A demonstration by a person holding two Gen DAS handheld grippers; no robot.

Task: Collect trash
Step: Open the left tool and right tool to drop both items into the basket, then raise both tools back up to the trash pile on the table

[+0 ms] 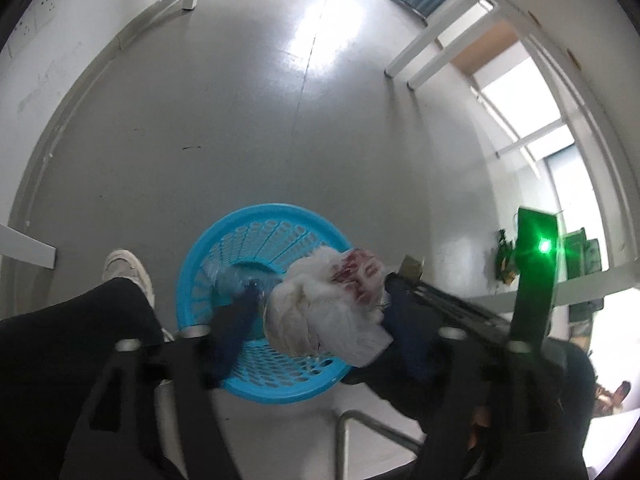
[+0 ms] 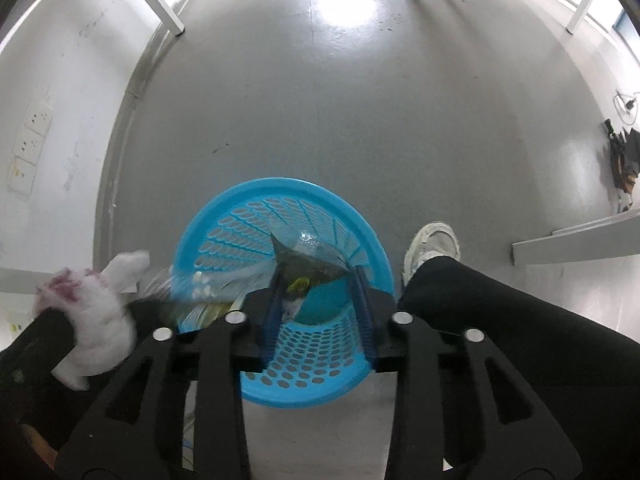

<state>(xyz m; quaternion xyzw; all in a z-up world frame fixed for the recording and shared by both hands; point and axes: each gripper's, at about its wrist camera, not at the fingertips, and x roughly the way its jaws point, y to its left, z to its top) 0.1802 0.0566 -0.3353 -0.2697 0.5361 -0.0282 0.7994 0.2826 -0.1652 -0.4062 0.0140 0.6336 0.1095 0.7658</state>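
Observation:
A round blue mesh basket [image 1: 224, 248] stands on the grey floor below both grippers; it also shows in the right wrist view [image 2: 248, 216]. My left gripper [image 1: 320, 300] holds a crumpled white tissue with red stains [image 1: 332, 304] between its blue pads, just over the basket's right rim. The same tissue shows at the left of the right wrist view [image 2: 96, 320]. My right gripper [image 2: 318, 276] is open over the basket, its fingers wide apart. Below it a clear plastic wrapper [image 2: 312, 256] and a plastic bottle [image 2: 208, 284] lie in the basket.
The person's black trouser leg and white shoe [image 2: 432, 244] stand right of the basket; the shoe also shows in the left wrist view [image 1: 128, 272]. White table legs [image 1: 412, 56] stand on the floor. A white wall with sockets [image 2: 32, 140] is at left. A metal frame [image 1: 360, 428] is below.

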